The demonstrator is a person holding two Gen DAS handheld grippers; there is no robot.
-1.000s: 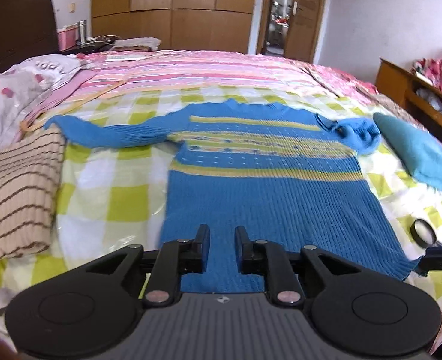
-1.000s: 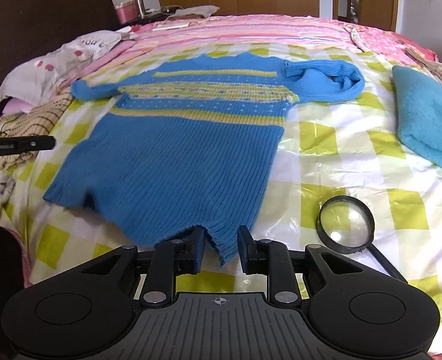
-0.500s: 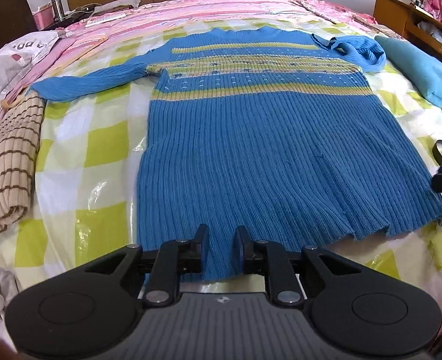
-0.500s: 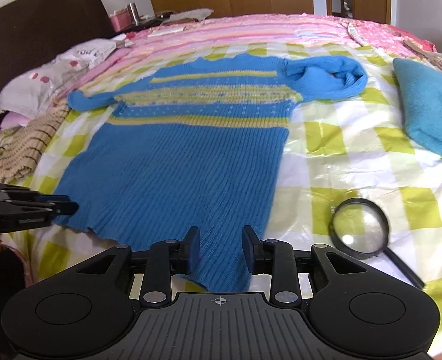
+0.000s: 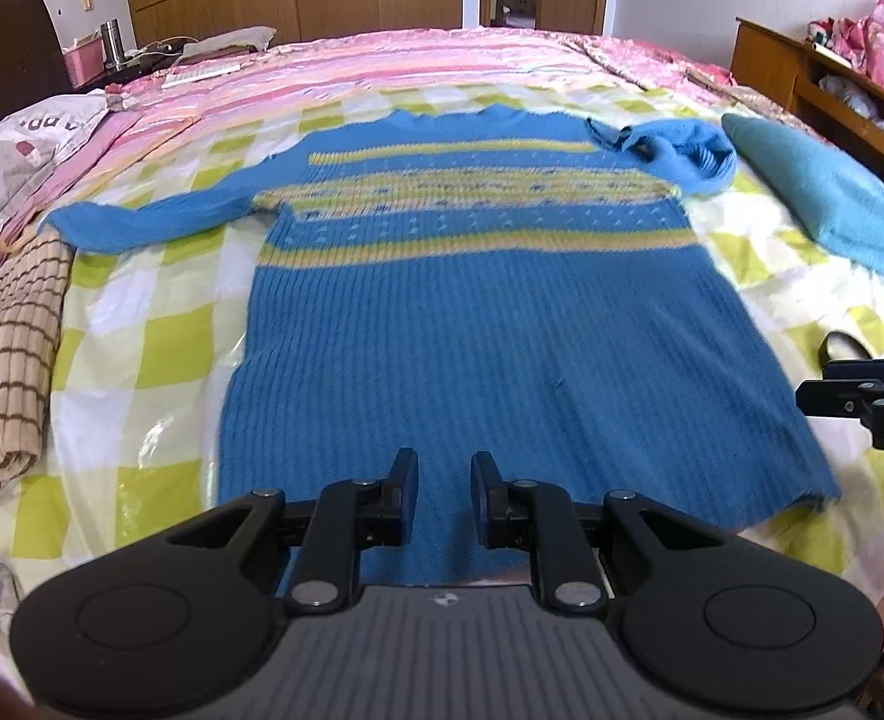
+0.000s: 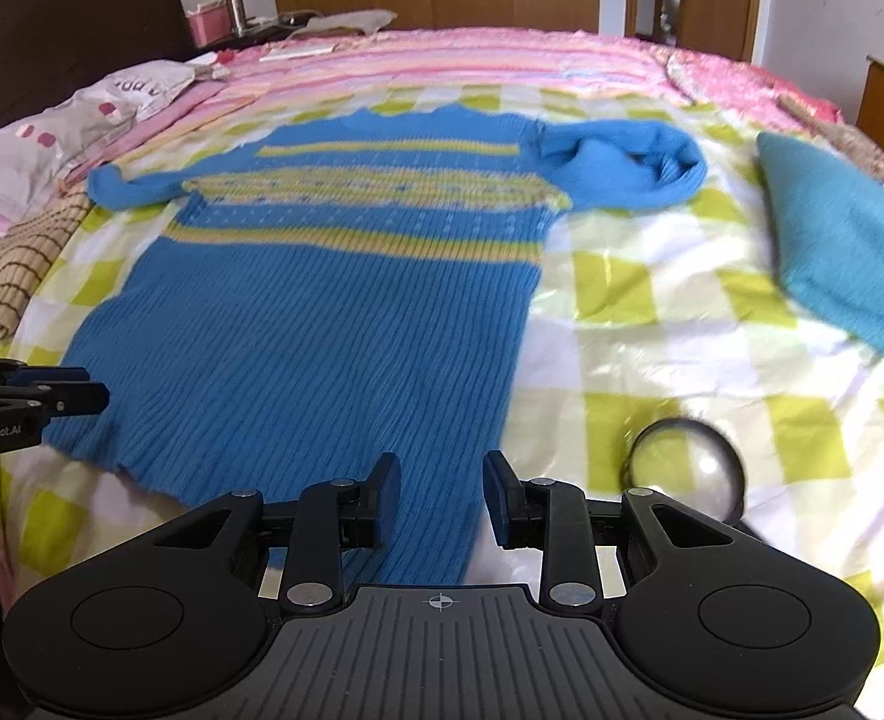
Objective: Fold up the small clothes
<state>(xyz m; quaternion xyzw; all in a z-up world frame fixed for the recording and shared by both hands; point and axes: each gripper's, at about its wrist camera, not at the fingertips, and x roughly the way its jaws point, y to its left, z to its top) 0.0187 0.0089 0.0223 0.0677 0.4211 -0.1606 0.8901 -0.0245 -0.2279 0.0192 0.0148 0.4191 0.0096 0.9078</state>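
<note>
Both grippers' parted fingers now straddle the sweater point(image 5: 472, 324) hem, grip unclear; only the right view shows the magnifying glass point(image 6: 685, 465) whole.

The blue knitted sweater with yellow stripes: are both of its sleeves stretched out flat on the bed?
No, the blue knitted sweater with yellow stripes has one sleeve stretched out and the other bunched up beside the shoulder.
</note>
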